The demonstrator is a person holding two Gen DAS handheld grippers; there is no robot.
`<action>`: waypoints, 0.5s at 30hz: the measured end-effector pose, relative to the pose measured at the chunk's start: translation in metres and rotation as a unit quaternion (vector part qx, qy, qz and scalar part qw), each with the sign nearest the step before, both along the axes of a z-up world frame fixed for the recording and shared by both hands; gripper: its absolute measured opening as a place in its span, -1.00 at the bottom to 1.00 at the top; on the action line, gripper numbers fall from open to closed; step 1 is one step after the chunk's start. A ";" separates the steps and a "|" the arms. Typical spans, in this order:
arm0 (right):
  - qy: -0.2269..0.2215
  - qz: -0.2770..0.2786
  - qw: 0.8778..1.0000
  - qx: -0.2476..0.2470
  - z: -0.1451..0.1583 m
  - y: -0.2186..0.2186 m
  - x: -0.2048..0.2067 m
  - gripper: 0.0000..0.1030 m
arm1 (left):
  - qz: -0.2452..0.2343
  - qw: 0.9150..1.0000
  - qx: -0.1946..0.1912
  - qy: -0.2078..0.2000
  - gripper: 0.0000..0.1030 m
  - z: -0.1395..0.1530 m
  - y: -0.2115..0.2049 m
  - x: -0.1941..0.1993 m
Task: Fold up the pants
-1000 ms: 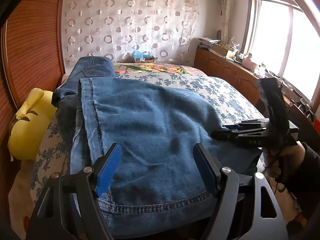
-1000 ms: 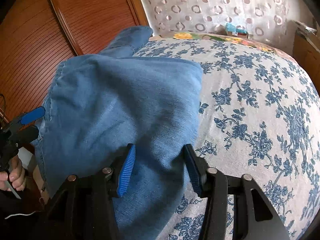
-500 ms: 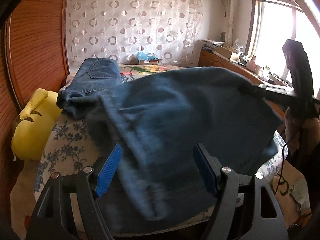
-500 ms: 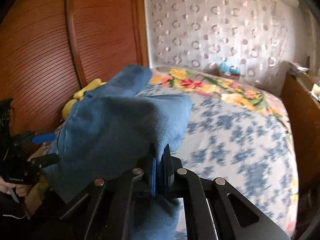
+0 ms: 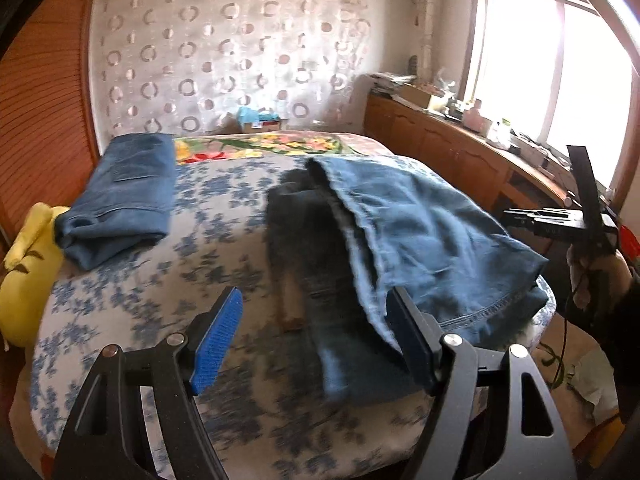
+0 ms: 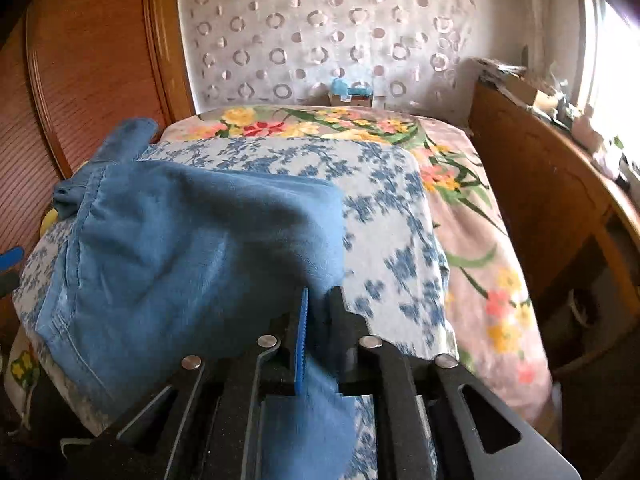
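Blue jeans lie bunched on the right half of the bed, hem hanging over the near edge. My left gripper is open above the bed, its right finger beside the hem, nothing pressed between the pads. My right gripper has a fold of the jeans between its narrow jaws, which are opening; cloth hangs out below the pads. In the left wrist view a hand holds that right gripper at the jeans' right edge. The left gripper's blue pad shows at the right wrist view's left margin.
A second, folded pair of jeans rests at the bed's far left. The bed has a blue floral sheet and a flowered blanket. A yellow plush sits left, a wooden cabinet runs along the right under the window.
The jeans were lifted and dragged rightward across the bed, off the folded pair. The right gripper went from open to closed on the cloth. Both hands shifted right.
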State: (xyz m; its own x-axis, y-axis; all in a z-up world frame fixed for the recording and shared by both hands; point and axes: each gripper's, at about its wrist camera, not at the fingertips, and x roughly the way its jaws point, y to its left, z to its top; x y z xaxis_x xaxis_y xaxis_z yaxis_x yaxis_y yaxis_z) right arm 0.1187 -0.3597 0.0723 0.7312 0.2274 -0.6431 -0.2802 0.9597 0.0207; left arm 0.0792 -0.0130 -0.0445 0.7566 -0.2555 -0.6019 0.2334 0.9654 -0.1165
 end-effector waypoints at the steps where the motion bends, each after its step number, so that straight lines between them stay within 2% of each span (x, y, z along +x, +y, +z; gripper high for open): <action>1: -0.003 0.005 1.000 0.005 -0.001 -0.001 -0.005 -0.44 | -0.004 1.000 0.002 0.002 0.46 0.000 -0.007 0.003; 4: -0.019 0.030 0.999 0.015 -0.002 0.007 -0.023 -0.38 | -0.018 1.000 0.007 0.005 0.46 0.001 -0.024 0.013; 8: -0.016 0.049 0.999 0.016 -0.017 0.018 -0.041 -0.37 | -0.028 0.999 0.018 0.011 0.46 -0.005 -0.040 0.021; 12: -0.007 0.039 0.999 -0.001 -0.040 0.016 -0.053 -0.35 | -0.023 0.999 0.037 0.027 0.46 -0.021 -0.044 0.025; 15: -0.011 0.032 0.999 0.012 -0.055 0.008 -0.058 -0.34 | -0.010 0.998 0.043 0.049 0.46 -0.036 -0.041 0.029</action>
